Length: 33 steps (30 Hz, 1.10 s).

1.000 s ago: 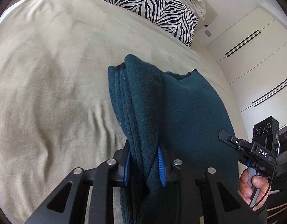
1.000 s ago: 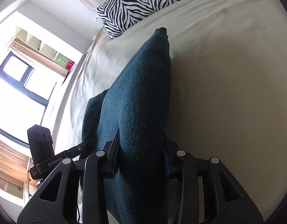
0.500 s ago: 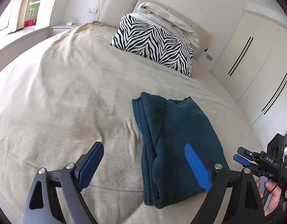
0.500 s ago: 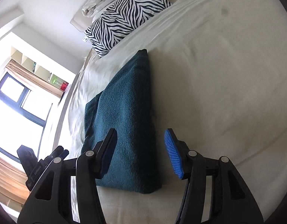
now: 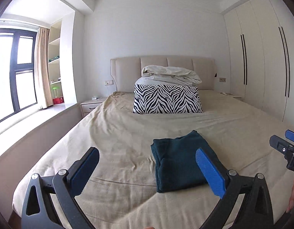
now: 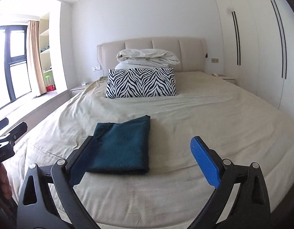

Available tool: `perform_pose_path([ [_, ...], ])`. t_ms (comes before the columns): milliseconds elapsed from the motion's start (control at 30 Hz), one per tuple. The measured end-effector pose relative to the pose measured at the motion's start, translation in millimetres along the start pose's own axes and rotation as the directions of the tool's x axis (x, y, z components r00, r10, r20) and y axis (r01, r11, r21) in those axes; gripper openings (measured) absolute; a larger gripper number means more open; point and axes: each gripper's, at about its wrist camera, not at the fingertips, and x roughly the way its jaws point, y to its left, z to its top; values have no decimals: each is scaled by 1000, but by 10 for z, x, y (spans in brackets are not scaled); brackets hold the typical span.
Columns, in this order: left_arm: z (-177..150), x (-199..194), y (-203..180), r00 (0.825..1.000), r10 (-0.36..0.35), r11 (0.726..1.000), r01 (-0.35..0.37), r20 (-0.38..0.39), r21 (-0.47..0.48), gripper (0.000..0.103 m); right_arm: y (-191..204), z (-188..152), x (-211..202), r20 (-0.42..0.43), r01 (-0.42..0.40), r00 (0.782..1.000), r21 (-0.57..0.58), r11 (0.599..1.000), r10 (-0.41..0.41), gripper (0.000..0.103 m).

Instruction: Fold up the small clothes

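Note:
A dark teal fleece garment (image 5: 177, 162) lies folded into a thick rectangle on the beige bed sheet (image 5: 118, 133). In the right wrist view the same garment (image 6: 124, 145) sits flat, its layered edges to the left. My left gripper (image 5: 147, 152) hangs above and short of it, jaws opening wide, nothing between the blue pads. My right gripper (image 6: 143, 140) is likewise back from the garment, jaws opening, nothing held. Each gripper shows at the edge of the other's view: the right gripper (image 5: 284, 139) and the left gripper (image 6: 10, 126).
A zebra-striped pillow (image 5: 167, 99) with a bundled white duvet (image 5: 169, 75) stands at the padded headboard. White wardrobes (image 5: 261, 57) line the right wall. On the left are a nightstand (image 5: 89, 105) and a low window ledge (image 5: 32, 118).
Both grippers let go of the teal garment, spread wide, and drew back and up from the bed. The garment now lies folded on the sheet.

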Motion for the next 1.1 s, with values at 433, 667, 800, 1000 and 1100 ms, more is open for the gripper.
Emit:
perform_pose_path([
  [433,-288,15,-9,956,-43,997,22,-292,-74,103,136,-73,-323,-223,2,975,68,998,13,100],
  [667,-392,31,35,941,-55,995,24,-335,-94,103,172,-135,-349,-245,1,969,73,997,17,100],
  [800,-418,34,68,939,-50,995,18,-341,-97,103,209,-126,-284,-257,0,966,52,999,14,100],
  [1000,-422,40,101,939,-50,995,17,-340,-100,103,255,-147,-270,-274,-4,962,34,999,14,100],
  [1100,-423,39,100,939,-49,995,16,-340,-101,103,272,-153,-269,-279,-8,960,27,1000,15,100],
])
